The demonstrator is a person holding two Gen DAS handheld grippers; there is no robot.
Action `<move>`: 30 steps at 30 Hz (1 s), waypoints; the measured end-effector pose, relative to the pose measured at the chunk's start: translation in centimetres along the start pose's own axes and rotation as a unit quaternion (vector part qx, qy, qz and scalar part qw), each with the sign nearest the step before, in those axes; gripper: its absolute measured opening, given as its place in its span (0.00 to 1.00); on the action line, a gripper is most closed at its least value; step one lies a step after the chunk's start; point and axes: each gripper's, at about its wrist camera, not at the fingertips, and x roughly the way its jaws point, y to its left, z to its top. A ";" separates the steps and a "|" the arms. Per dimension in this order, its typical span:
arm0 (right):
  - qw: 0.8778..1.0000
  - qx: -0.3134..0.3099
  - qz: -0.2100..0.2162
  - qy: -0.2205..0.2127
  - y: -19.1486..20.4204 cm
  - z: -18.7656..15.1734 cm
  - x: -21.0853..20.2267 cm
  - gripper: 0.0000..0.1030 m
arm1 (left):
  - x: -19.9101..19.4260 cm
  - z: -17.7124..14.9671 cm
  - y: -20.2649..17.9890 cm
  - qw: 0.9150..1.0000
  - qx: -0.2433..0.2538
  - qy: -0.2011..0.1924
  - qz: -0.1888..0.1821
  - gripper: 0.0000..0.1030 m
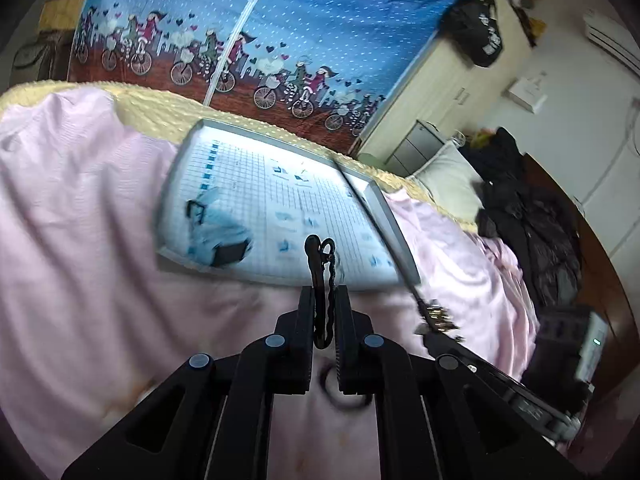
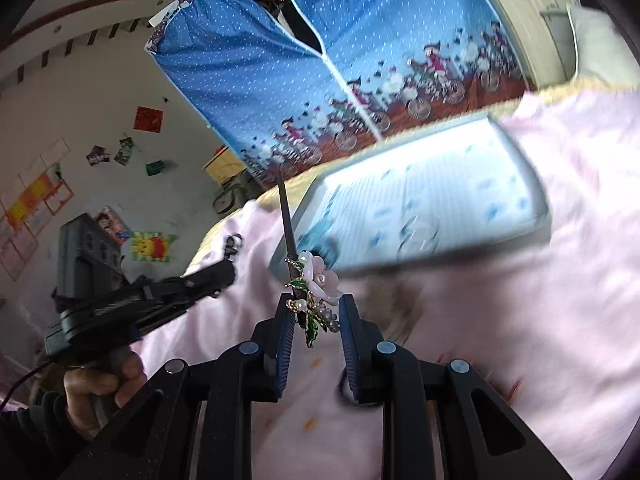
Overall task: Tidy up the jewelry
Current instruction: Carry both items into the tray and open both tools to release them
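Observation:
My left gripper [image 1: 324,293] is shut on a black wavy hair clip [image 1: 320,276] that stands upright between the fingers, above the pink bedsheet [image 1: 100,240]. Just beyond it lies a grey-rimmed tray [image 1: 390,220] lined with grid-printed paper, with a blurred blue item [image 1: 224,232] inside. My right gripper [image 2: 313,307] is shut on a hair stick [image 2: 289,220] whose pink flower, pearls and green leaves sit between the fingers. The tray [image 2: 532,184] lies ahead to the right. A black hair ring [image 1: 344,398] lies on the sheet under the fingers.
A blue fabric wardrobe [image 1: 320,20] with a bicycle print stands behind the bed. A pillow [image 1: 448,176] and a heap of dark clothes [image 1: 532,224] lie to the right. A hand [image 2: 100,384] holds the left gripper [image 2: 224,270], close to the stick.

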 end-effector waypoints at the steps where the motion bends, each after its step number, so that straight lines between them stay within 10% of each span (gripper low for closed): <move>1: 1.000 -0.008 -0.010 -0.005 -0.5 0.9 0.3 0.21 | 1.1 0.6 -0.1 1.000 -0.002 0.001 0.001 0.06; 13: 0.996 -0.001 -0.092 0.017 -8.0 4.1 6.0 0.21 | 11.4 3.1 1.8 0.999 0.009 0.041 0.029 0.06; 30: 0.991 -0.003 -0.126 0.044 -8.8 4.1 7.0 0.22 | 12.4 1.9 2.7 0.994 0.006 0.099 0.055 0.08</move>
